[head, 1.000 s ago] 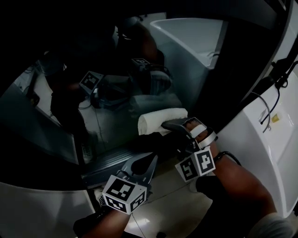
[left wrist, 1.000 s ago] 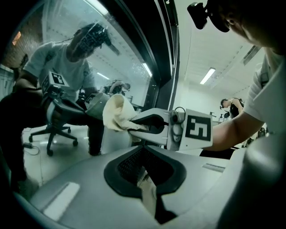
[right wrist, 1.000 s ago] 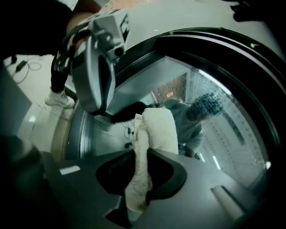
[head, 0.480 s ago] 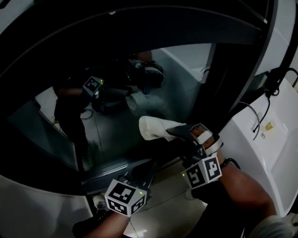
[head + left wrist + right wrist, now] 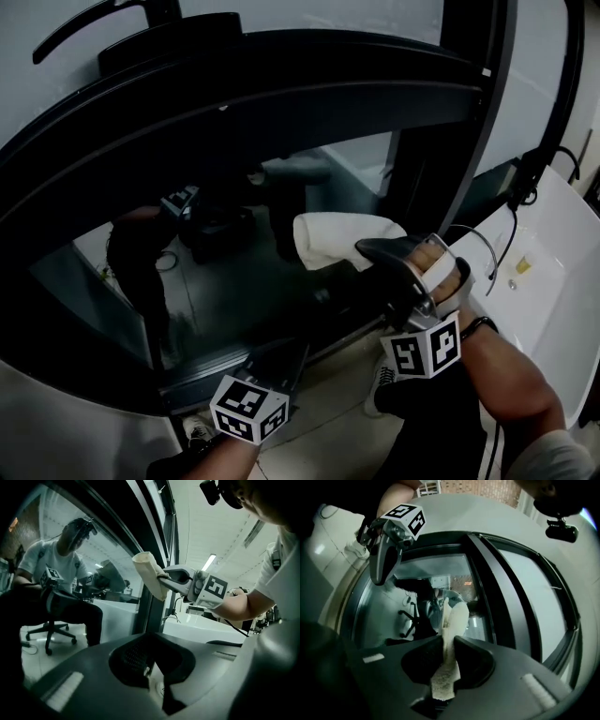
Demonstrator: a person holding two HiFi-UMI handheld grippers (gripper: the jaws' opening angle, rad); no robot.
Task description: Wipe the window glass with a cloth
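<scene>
Head view: the cloth [image 5: 336,236] now lies against the window glass [image 5: 234,272] close to the dark right upright [image 5: 427,178] of the frame. One second earlier it sits lower on the pane, nearer the bottom rail. The stroke therefore runs upward and toward the right edge of the glass, and the head camera lifts with it, so the curved top rail [image 5: 281,84] is in sight.

Right gripper [image 5: 373,251]: jaws clamped on the cloth. The right gripper view confirms this, with the towelling [image 5: 448,667] pinched between the two jaws and its free end reaching to the pane, where it appears to meet its own reflection.

Left gripper [image 5: 279,349]: low, near the bottom rail, clear of the glass. Its jaws stand together with nothing between them, as the left gripper view shows [image 5: 150,665].

Assessment: wiping is under way. The right-hand strip of the pane is being covered; the left and upper areas probably remain to be done
</scene>
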